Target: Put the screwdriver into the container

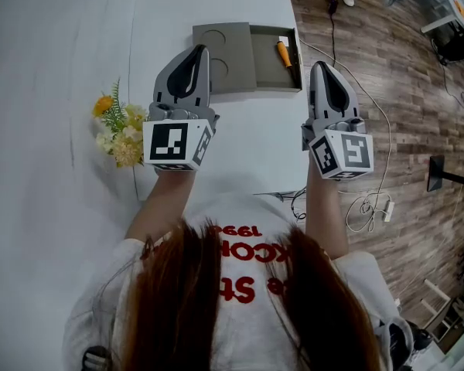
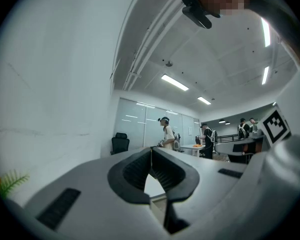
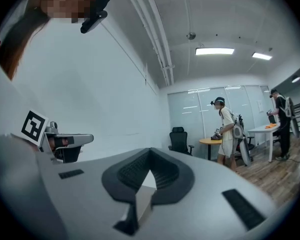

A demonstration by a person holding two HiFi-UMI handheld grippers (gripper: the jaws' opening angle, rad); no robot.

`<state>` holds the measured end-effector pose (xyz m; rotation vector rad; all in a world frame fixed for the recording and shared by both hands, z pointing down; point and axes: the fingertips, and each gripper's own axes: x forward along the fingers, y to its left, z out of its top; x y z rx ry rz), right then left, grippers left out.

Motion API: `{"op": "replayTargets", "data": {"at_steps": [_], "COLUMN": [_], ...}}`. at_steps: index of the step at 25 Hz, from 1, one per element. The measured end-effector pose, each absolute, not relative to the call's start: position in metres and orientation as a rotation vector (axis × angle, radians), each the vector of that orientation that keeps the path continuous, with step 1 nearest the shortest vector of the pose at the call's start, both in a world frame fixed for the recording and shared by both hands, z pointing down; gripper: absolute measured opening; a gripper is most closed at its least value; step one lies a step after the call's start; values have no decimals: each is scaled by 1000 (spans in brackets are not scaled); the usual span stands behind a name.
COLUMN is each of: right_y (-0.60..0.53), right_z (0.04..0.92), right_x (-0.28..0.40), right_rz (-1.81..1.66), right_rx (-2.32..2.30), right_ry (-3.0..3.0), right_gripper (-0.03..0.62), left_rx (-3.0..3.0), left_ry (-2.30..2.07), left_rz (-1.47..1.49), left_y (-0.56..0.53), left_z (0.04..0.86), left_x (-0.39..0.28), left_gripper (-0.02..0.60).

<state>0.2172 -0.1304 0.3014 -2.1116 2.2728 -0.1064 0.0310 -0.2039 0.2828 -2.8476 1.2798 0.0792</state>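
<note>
Two pressed together: left hand-held gripper, right hand-held gripper | screwdriver in rectangular container

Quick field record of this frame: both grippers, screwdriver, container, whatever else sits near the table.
left gripper: shut, empty, held in the air
right gripper: shut, empty, held in the air
screwdriver: orange handle, lying inside the container, right side
container: grey, open, lid at its left
flowers: by the left edge of the table
task state: screwdriver already in
</note>
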Motion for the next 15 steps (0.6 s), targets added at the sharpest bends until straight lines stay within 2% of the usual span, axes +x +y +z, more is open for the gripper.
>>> {"op": "replayTargets", "data": {"at_steps": [15], "right_y": [-122], "right_z": [293], "right_x": [213], "right_rz": [-75], "right_rx": [-2113], "right_ry": [2274], "right_gripper": [3], "left_rx": [-2838], "left_ry": [1278], "left_rz": [98], "left_y": [-196], "left_z": [277], "left_x": [28], "left_gripper": [12]}}
